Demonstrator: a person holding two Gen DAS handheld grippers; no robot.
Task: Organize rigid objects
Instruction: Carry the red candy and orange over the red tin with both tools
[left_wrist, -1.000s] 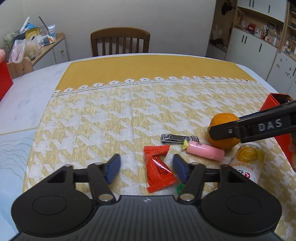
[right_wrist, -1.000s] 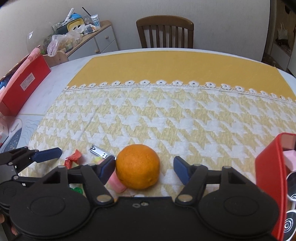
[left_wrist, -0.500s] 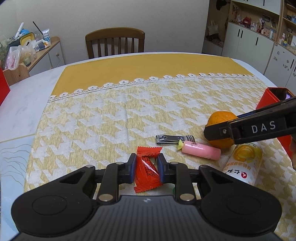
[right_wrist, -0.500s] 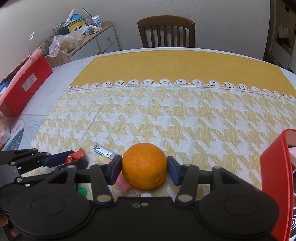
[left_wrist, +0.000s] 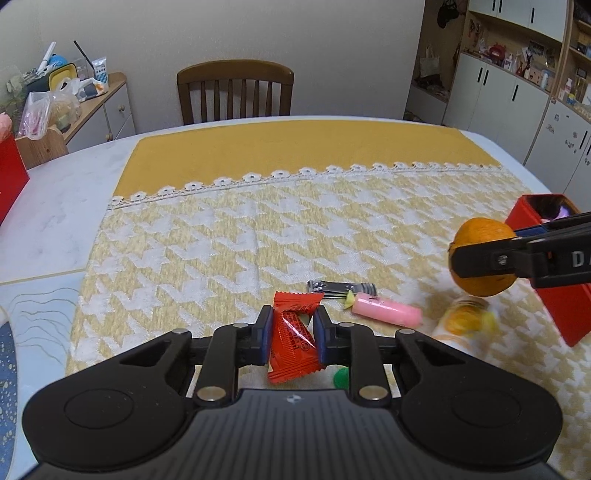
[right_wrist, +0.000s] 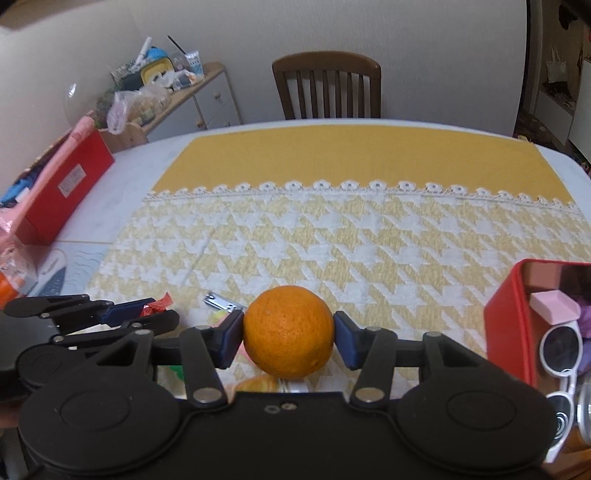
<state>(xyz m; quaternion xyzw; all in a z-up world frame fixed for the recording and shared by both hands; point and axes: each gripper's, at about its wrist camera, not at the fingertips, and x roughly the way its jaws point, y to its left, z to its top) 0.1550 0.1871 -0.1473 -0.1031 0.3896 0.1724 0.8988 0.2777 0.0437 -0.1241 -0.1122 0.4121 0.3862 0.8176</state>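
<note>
Orange (right_wrist: 289, 331) is pinched in the right gripper (right_wrist: 289, 338), up off the cloth, just left of the red box (right_wrist: 506, 325). Left gripper (left_wrist: 291, 334) is clamped on a red candy packet (left_wrist: 293, 334), farther left of box. Carry orange level over box rim, lower before letting go; pink stuff w/ sunglasses (right_wrist: 559, 345) already inside.

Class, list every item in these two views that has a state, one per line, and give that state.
left gripper: shut on the red candy packet
right gripper: shut on the orange, raised off the cloth
nail clipper: lying flat, closed
pink tube: lying on its side
yellow can: blurred, posture unclear
red box: open, holding sunglasses
</note>
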